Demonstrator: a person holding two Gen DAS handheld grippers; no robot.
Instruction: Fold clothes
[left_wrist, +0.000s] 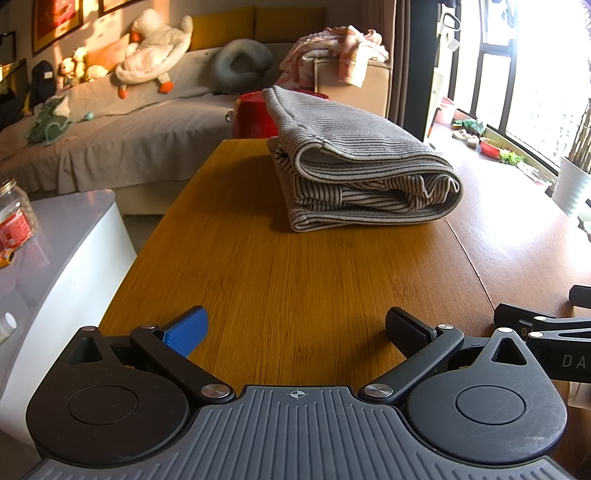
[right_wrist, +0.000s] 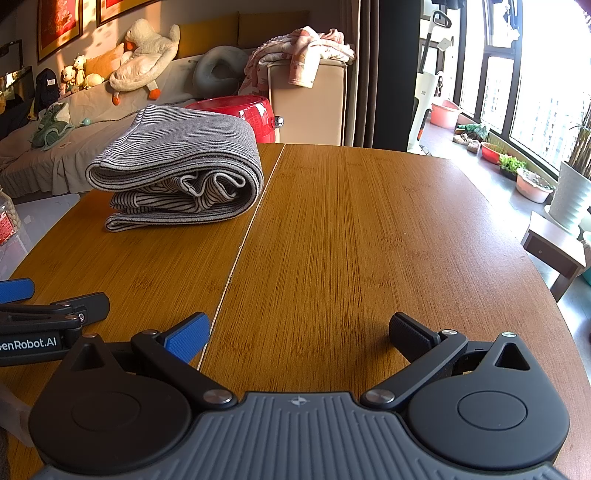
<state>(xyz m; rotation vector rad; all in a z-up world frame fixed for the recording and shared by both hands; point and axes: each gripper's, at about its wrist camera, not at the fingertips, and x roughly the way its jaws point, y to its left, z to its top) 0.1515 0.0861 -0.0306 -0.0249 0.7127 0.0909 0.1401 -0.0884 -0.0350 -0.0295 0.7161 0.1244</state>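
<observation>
Striped garment (left_wrist: 364, 173) is lying folded into a thick bundle on the wooden table (left_wrist: 295, 280), on the far part of the top, just left of the seam between the two table sections as the right wrist view shows it (right_wrist: 177, 177). Left gripper (left_wrist: 295, 332) is hovering low over bare wood near the front edge, fingers spread wide, blue pad (left_wrist: 186, 332) on one side, black pad on the other, nothing between them. Right gripper (right_wrist: 299, 334) is sitting in the same wide-spread state over the table, also gripping nothing, well apart from the garment. Both grippers are resting side by side, each showing at the edge of the other's view. Red tub (right_wrist: 243, 110) is standing behind the garment, beyond the table.
</observation>
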